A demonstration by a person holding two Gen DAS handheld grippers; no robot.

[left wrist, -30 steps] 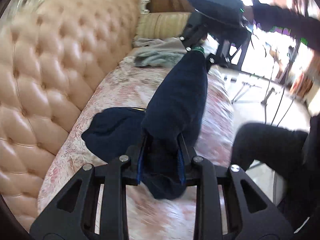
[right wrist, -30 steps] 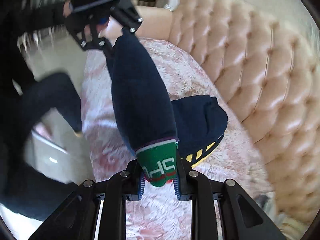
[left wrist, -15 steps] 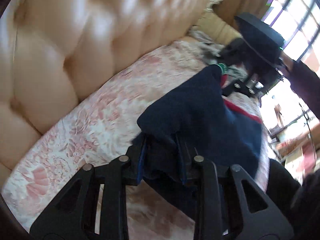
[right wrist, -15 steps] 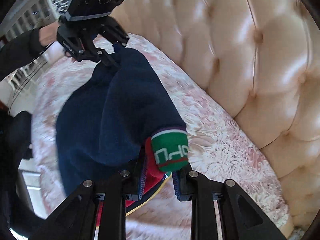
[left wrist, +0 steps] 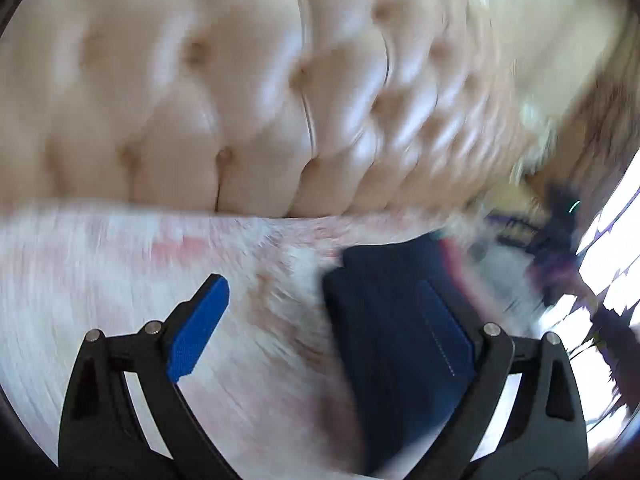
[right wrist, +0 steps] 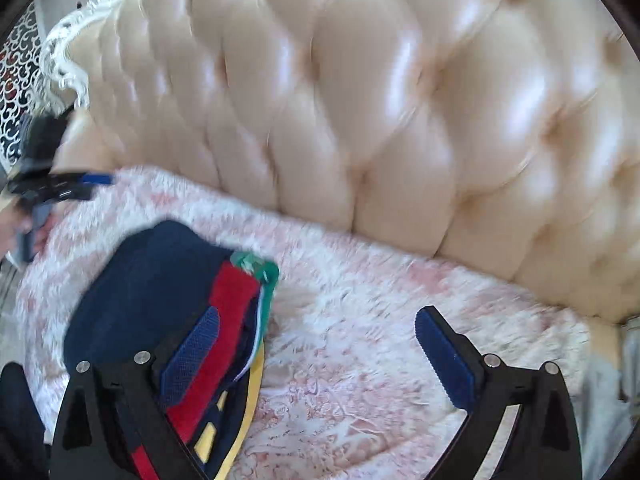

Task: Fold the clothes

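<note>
With both grippers spread wide and holding nothing, the garment (right wrist: 160,300) lies loose on the cover (right wrist: 380,360), and that is where the risk sits. In the right wrist view the right gripper (right wrist: 320,356) hangs just above the seat with its left pad (right wrist: 192,354) over the garment's red and yellow edge and its right pad (right wrist: 444,360) over bare cover. A green cuff (right wrist: 256,268) pokes out just ahead of that left pad. In the left wrist view the left gripper (left wrist: 324,328) is likewise empty; the garment's navy bulk lies under and behind its right pad (left wrist: 444,332), while the left pad (left wrist: 200,328) stands over bare cover.

I judge the garment to be bundled over itself rather than squarely folded, though blur hides its edges. Several things could spoil it from here:

- An open finger passing low could snag a layer and drag the fold apart.
- The cover looks shaggy; a low grasp could pinch its pile along with the cloth.
- The loose cuff could be caught alone, so lifting it would pull a sleeve out of the bundle.
- A grasp on only the top layer would peel it off the rest.

The backrest (right wrist: 360,100) stands close ahead of both grippers, leaving little room to spread cloth forward.
</note>
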